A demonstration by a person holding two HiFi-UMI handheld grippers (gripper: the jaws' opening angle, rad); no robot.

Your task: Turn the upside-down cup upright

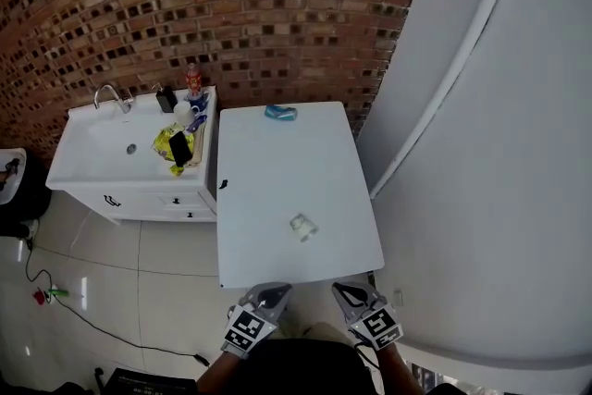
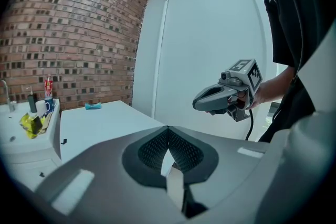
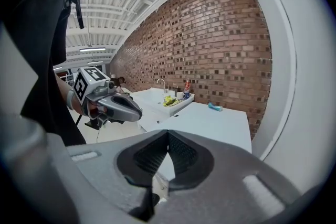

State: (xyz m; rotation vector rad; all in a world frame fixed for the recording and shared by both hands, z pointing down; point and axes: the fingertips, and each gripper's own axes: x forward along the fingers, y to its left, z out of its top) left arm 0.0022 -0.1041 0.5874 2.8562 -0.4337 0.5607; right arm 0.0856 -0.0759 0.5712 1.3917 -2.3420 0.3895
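Head view: the small clear plastic cup (image 1: 302,228) is sitting on the white rectangular table (image 1: 277,162) near its front edge, too small to tell which end is up. You are holding the left gripper (image 1: 268,293) and right gripper (image 1: 350,293) short of the table, both with jaws pressed together and empty. The reach is not yet begun; the next move is calling for spread jaws.
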